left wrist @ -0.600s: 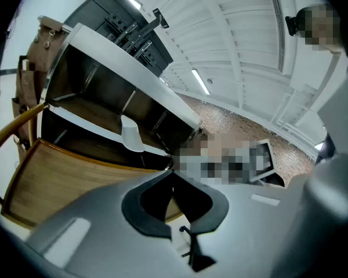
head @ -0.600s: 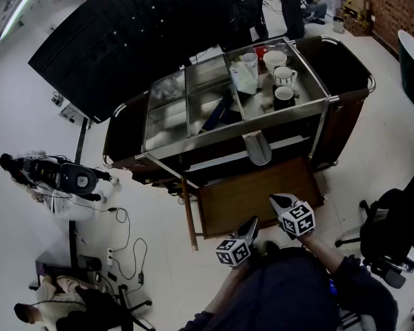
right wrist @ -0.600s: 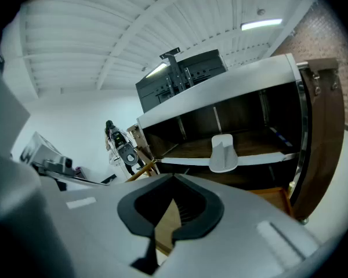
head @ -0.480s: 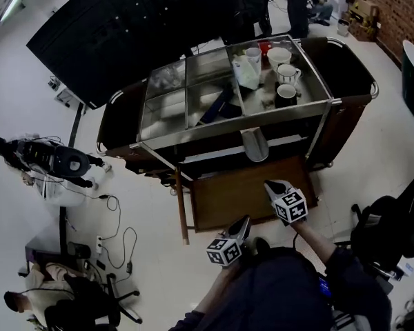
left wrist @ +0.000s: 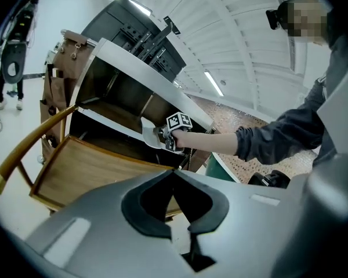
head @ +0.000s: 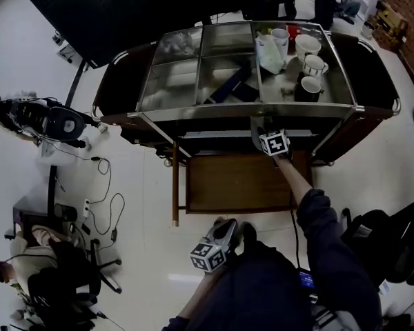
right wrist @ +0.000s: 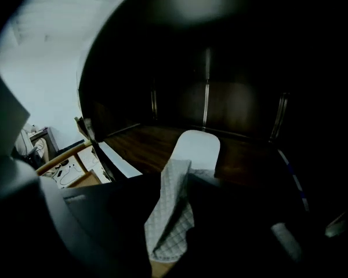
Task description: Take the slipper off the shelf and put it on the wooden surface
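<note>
A pale grey slipper [right wrist: 197, 146] with a quilted upper lies on the cart's dark lower shelf [right wrist: 145, 138]. My right gripper [right wrist: 171, 213] has reached into the shelf and stands open with the quilted upper between its jaws. From the head view, the right gripper [head: 264, 131] covers most of the slipper [head: 256, 135] at the shelf's front edge. The left gripper view shows the slipper [left wrist: 148, 136] sticking out beyond the right gripper [left wrist: 162, 138]. The wooden surface [head: 238, 185] lies just below the shelf. My left gripper [head: 217, 243] hangs shut and empty near my body.
The cart's steel top [head: 248, 112] holds trays and several cups [head: 307, 47]. A wooden rail [head: 174, 192] edges the wooden surface on the left. Cables [head: 100, 185] and black equipment [head: 48, 119] lie on the floor at left; a seated person [head: 41, 254] is at the lower left.
My right gripper has moved forward from above the wooden surface to the slipper on the shelf. The head view has shifted, and the left gripper has dropped back towards my body.
</note>
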`<state>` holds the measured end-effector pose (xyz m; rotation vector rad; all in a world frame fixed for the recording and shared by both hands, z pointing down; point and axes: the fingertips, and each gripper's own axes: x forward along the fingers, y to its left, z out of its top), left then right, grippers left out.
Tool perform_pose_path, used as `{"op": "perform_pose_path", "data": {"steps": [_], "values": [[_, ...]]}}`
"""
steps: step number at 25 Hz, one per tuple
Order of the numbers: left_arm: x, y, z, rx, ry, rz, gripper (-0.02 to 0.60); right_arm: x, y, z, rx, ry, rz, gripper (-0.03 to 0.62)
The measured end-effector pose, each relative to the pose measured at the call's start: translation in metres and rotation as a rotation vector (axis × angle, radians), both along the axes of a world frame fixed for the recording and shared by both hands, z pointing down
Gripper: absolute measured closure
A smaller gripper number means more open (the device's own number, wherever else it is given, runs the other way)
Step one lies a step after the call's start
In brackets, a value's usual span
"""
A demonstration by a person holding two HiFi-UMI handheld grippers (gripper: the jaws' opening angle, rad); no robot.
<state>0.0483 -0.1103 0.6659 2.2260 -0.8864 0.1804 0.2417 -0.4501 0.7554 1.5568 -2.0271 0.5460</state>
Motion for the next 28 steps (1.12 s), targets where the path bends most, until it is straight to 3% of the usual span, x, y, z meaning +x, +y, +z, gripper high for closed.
{"op": "perform_pose_path", "data": {"steps": [4, 5, 7, 11, 16, 19, 24, 28], "values": [[-0.012, 0.004, 0.006, -0.013, -0.021, -0.020, 0.577, 0.003, -0.023, 0.033, -0.065, 0.083, -0.016, 0.469], [-0.015, 0.003, 0.008, -0.017, -0.024, -0.029, 0.577, 0.005, -0.024, 0.037, -0.081, 0.083, -0.005, 0.517], [-0.020, -0.001, 0.011, -0.022, -0.024, -0.042, 0.577, 0.012, -0.020, 0.042, -0.123, 0.060, 0.046, 0.547], [-0.015, -0.007, 0.010, -0.027, -0.019, -0.028, 0.577, -0.003, -0.013, 0.021, -0.038, 0.032, 0.043, 0.582], [0.004, -0.015, 0.007, -0.016, -0.005, 0.038, 0.577, -0.033, 0.054, -0.022, 0.040, -0.032, 0.022, 0.583], [0.014, -0.017, 0.008, -0.007, -0.012, 0.059, 0.576, -0.052, 0.119, -0.020, 0.058, -0.089, 0.015, 0.583], [0.028, -0.005, 0.011, -0.008, -0.017, 0.103, 0.577, -0.075, 0.225, 0.032, -0.039, -0.177, 0.066, 0.580], [0.029, 0.005, 0.009, -0.009, -0.031, 0.111, 0.575, -0.096, 0.249, 0.074, -0.159, -0.206, 0.057, 0.517]]}}
